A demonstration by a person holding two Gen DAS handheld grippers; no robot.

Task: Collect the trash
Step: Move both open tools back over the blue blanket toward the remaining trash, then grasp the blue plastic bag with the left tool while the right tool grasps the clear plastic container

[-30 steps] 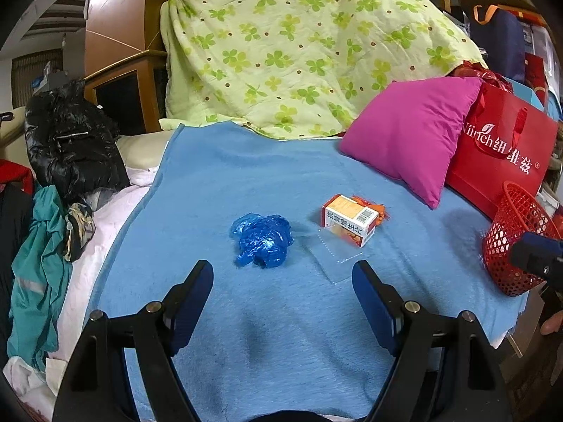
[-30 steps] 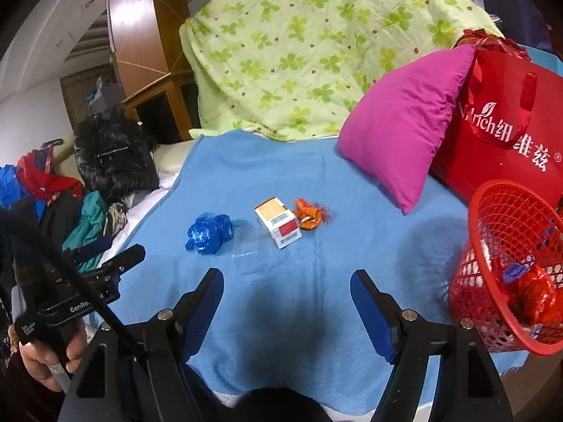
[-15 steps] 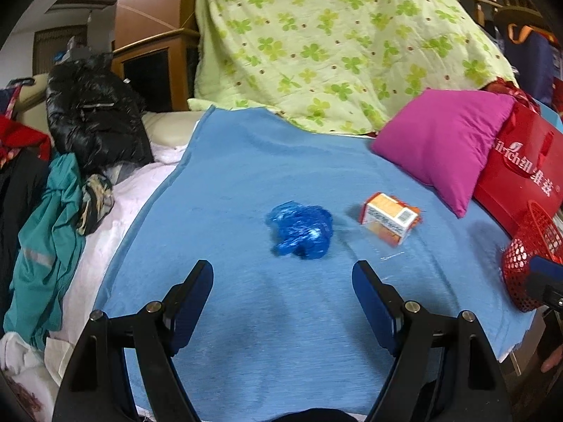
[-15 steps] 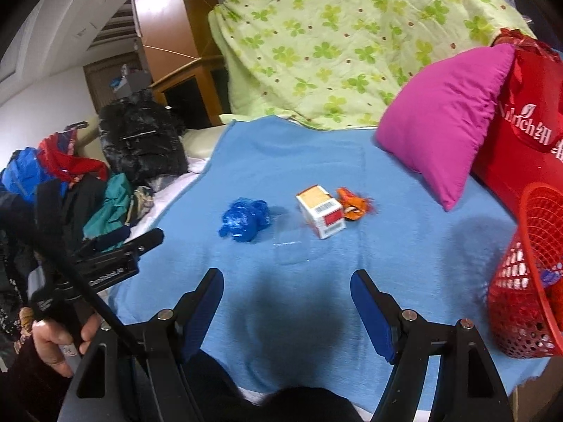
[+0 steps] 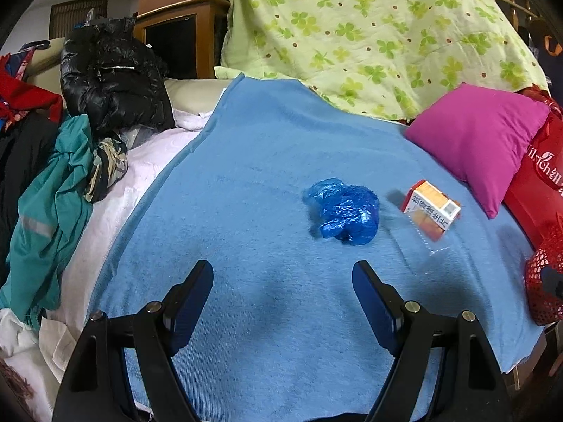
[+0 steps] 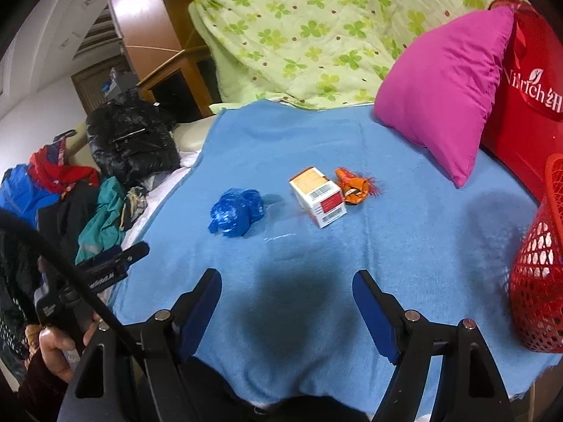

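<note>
Both grippers have drifted forward and down toward the trash on the blue blanket (image 5: 246, 211). Left gripper (image 5: 283, 297) spread, empty, now nearer the blue plastic bag (image 5: 343, 216). Right gripper (image 6: 286, 307) spread, empty, facing the small box (image 6: 318, 197) and orange wrapper (image 6: 353, 186). Red basket (image 6: 538, 281) waits at right; next pickups look imminent.

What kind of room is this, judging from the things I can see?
Probably a bedroom at home: a bed under a blue blanket, a pink pillow, a flowered quilt piled behind, and clothes heaped along one side.
</note>
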